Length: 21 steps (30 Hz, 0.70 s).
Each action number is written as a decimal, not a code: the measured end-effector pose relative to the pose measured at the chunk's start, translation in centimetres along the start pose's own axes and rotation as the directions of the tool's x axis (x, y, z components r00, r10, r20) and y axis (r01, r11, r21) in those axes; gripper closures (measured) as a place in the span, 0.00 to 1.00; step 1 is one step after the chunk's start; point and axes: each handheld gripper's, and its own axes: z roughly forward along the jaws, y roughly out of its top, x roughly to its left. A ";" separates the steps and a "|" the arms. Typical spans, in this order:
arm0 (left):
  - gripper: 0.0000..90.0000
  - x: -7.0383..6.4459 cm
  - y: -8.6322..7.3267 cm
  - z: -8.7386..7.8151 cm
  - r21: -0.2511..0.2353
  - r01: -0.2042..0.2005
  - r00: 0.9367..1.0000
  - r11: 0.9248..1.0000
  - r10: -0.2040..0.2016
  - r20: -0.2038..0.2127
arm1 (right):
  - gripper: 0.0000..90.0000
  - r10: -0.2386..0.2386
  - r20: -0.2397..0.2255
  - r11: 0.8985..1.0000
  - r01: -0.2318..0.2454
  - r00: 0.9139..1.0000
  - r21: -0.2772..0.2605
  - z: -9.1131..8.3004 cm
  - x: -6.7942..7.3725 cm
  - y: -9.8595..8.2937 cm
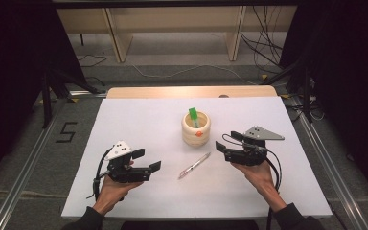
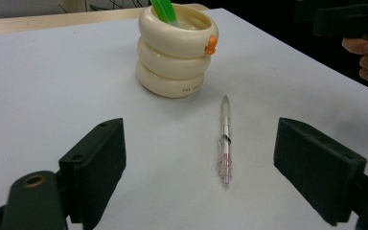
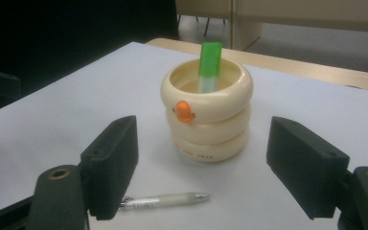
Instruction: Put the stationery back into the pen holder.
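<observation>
A cream ring-stacked cup (image 1: 196, 128) (image 2: 175, 50) (image 3: 207, 111) with an orange knob stands at the table's middle and holds a green marker (image 1: 193, 117) (image 3: 209, 63) upright. A clear pen (image 1: 194, 165) (image 2: 225, 141) (image 3: 165, 200) lies flat on the white sheet in front of the cup. My left gripper (image 1: 149, 160) (image 2: 199, 167) is open, left of the pen and empty. My right gripper (image 1: 224, 142) (image 3: 202, 167) is open too, right of the pen, facing the cup with nothing between its jaws.
The white sheet (image 1: 139, 124) covers the table, with a strip of bare wood (image 1: 191, 92) at the far edge. Cables and wooden furniture legs (image 1: 117, 40) lie on the floor beyond. Dark drapes flank both sides.
</observation>
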 end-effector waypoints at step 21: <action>0.20 -0.8 1.4 3.0 0.121 -0.041 0.999 0.992 0.038 0.029 | 0.30 -0.007 0.004 1.000 0.007 1.000 -0.010 -1.9 0.2 -1.4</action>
